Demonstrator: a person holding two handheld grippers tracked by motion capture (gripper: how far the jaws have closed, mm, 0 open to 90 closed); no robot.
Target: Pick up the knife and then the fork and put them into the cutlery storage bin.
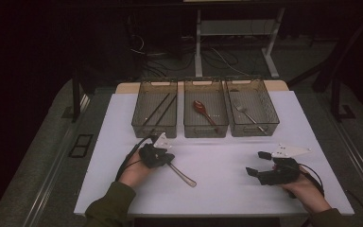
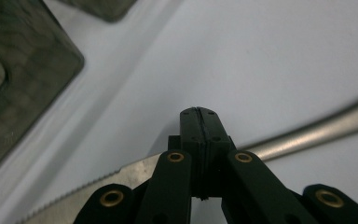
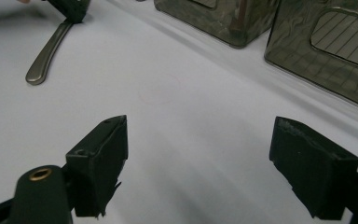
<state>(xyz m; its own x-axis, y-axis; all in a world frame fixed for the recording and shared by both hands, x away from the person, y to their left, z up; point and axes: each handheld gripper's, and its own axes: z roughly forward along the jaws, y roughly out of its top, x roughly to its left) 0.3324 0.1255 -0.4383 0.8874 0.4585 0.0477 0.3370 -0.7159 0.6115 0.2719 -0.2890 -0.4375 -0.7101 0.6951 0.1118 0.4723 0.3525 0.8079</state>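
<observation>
**Table knife, pinched at the blade, left side of table**

Black jaws of the left gripper [image 2: 199,116] stand nearest the lens in the left gripper view, pressed together on a table knife [image 2: 307,133]. The pinch sits where blade meets handle: the serrated blade runs out to one side of the jaws, the rounded handle to the other.

Item: one knife [image 1: 182,174], dull grey metal, slim, with a toothed edge and a plain handle that widens toward a blunt end [image 3: 44,56].

Location: on the white table [image 1: 227,189], left of centre, just in front of the left basket [image 1: 155,109]. Long axis slants from the gripper [image 1: 157,155] toward the person's edge and rightward; the handle end lies free on the surface.

Nearer hand: the left, already on the piece. Right gripper [image 1: 260,163] rests well apart at the right, jaws spread wide with nothing between them.

Destinations in view: three mesh baskets in a row at the far side. The left one holds thin dark sticks, probably chopsticks; the middle basket [image 1: 206,109] a red spoon [image 1: 203,111]; the right basket [image 1: 252,108] a fork [image 1: 248,116]. Which one suits a knife cannot be told.

Judgement: a lift will likely let the handle droop, given the off-centre pinch.
</observation>
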